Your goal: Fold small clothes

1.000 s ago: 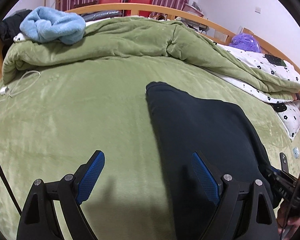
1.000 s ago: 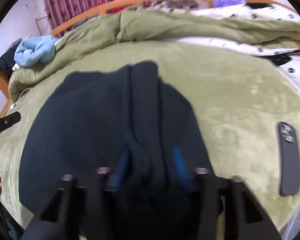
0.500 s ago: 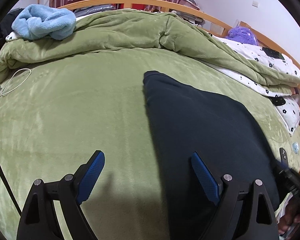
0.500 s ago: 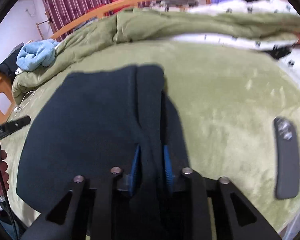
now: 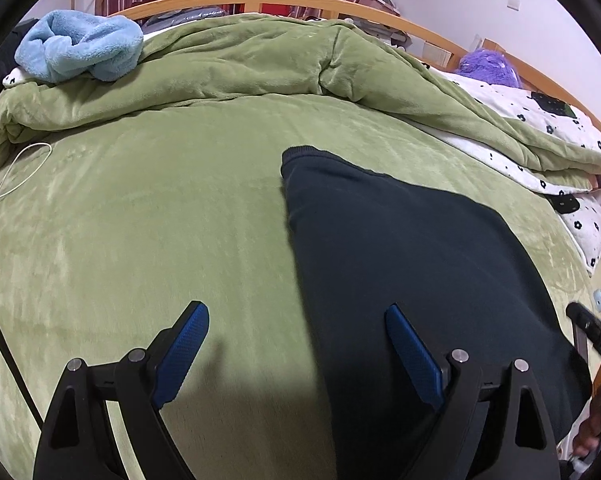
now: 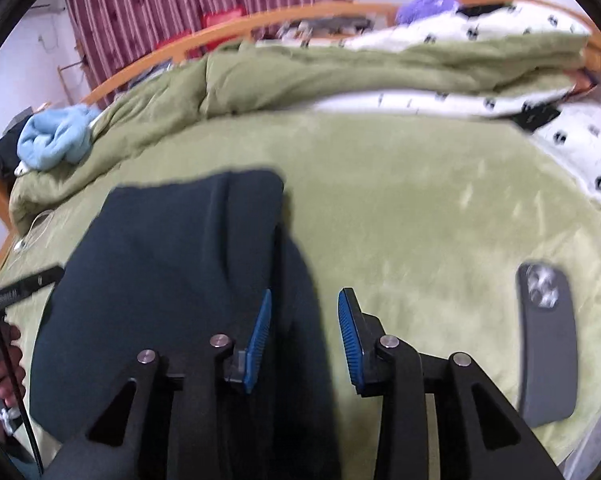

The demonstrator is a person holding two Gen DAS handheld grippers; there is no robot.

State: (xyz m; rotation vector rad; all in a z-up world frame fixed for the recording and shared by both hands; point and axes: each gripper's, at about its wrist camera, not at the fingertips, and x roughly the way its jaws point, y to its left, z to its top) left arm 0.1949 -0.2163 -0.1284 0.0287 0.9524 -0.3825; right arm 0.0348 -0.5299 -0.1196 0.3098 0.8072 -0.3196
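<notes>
A left claw (image 5: 296, 344) with blue pads spread wide hovers over a green bed (image 5: 140, 240), its right finger above a flat dark navy garment (image 5: 412, 248), with a light blue towel (image 5: 80, 50) on the bunched quilt (image 5: 260, 68) behind.

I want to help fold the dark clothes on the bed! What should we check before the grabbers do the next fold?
1. Right gripper open and let go: ok, cloth lies loose between its pads.
2. Left gripper open and ready: ok, it straddles the garment's left edge.
3. Dark garment lying on the green blanket: ok, with one flap folded over.
4. Phone clear of the garment: ok, it lies apart on the right.
5. White cable out of the way: ok, far left.
6. Near hem smooth: cannot tell, hidden behind the grippers.
</notes>
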